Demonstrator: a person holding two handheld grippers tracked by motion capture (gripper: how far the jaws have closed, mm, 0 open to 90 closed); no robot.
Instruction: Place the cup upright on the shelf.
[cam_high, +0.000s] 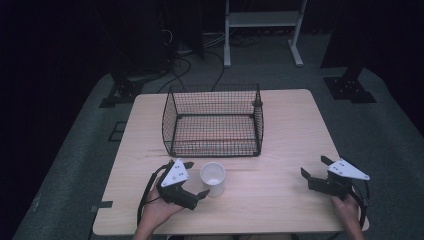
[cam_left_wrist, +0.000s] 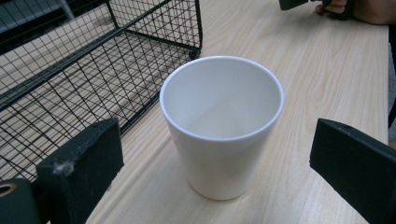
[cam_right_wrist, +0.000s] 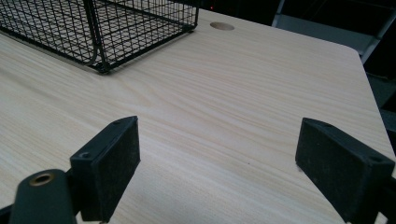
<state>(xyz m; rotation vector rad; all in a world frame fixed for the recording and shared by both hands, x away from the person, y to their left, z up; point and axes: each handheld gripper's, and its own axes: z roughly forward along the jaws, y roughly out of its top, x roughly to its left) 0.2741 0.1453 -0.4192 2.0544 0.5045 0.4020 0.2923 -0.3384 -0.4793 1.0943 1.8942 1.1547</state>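
High view, table (cam_high: 280, 150): light wood-grain top with rounded corners, standing on a grey floor in a dark room; it carries everything below.
Basket (cam_high: 213, 121): black wire mesh, rectangular, open at the top, nothing inside; it sits on the table's far half, a little left of centre. It is the landmark for the rest.
Left claw (cam_high: 195, 179): on the near side of the basket, off its left front corner, held by the person's left hand (cam_high: 159, 209). Its jaws stand wide, one to each side of the cup, neither touching it. In the left gripper view (cam_left_wrist: 215, 163) the two black pads sit clear of the cup's wall with bare wood showing between.
Right claw (cam_high: 315, 169): well apart from the basket, toward the table's near right edge, held by the right hand (cam_high: 349, 207). Jaws spread wide over bare wood, holding nothing; the right gripper view (cam_right_wrist: 217, 172) shows the basket's corner far up at the left.
Cup (cam_high: 213, 178): white, upright, empty, tapering toward its base; just in front of the basket's near wall, close to its middle, apart from the mesh.
Cup, left gripper view (cam_left_wrist: 222, 126): basket wire directly behind it at the left.
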